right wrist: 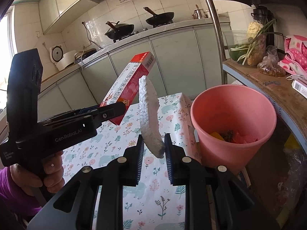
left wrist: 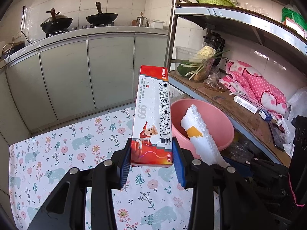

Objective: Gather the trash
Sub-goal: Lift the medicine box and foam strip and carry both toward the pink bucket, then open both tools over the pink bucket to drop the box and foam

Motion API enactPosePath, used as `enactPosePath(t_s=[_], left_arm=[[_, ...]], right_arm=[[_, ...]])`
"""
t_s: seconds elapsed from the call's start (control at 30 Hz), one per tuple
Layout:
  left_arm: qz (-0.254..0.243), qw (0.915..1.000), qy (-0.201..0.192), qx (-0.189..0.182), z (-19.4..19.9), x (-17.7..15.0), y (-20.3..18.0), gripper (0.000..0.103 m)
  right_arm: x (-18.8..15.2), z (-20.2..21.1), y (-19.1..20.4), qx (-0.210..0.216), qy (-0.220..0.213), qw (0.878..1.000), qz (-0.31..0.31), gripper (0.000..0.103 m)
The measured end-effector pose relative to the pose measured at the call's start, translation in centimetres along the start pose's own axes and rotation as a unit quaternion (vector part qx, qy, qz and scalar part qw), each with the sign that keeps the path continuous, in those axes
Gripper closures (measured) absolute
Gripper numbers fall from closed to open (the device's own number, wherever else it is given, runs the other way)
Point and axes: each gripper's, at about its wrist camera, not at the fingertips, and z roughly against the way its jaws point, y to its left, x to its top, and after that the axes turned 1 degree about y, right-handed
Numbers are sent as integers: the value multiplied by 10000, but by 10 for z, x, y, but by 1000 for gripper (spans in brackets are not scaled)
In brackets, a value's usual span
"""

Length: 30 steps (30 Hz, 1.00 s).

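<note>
My left gripper (left wrist: 152,149) is shut on a red and white ointment box (left wrist: 151,115) and holds it upright above the floral tablecloth (left wrist: 57,153). The box also shows in the right wrist view (right wrist: 130,84), with the left gripper (right wrist: 115,109) at its lower end. My right gripper (right wrist: 154,145) is shut on a white foam piece (right wrist: 149,115), held up just left of the pink bucket (right wrist: 233,122). The foam (left wrist: 199,132) shows in front of the bucket (left wrist: 211,118) in the left wrist view. The bucket holds some scraps.
A metal shelf (left wrist: 239,107) on the right carries vegetables, a bag and a pink dotted cloth (left wrist: 253,84). Grey cabinets (left wrist: 86,72) with two woks on the counter stand behind. The table's far edge is close to the bucket.
</note>
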Motion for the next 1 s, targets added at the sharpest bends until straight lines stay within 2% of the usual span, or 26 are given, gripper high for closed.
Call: enactPosePath(t_s=[0.33, 0.63, 0.83, 1.0], left_arm=[[-246, 9989, -94, -387, -21, 12, -32, 64], [-294, 9969, -68, -724, -65, 27, -64, 64], [-203, 9952, 312, -905, -110, 27, -78, 64], [-196, 9938, 608, -912, -142, 23, -84, 64]], right_arm=[[18, 7, -52, -561, -336, 9972, -368, 81], [27, -14, -98, -972, -373, 9916, -765, 81], [26, -36, -117, -1118, -211, 9894, -907, 81], [23, -48, -131, -1240, -113, 9871, -1011, 81]])
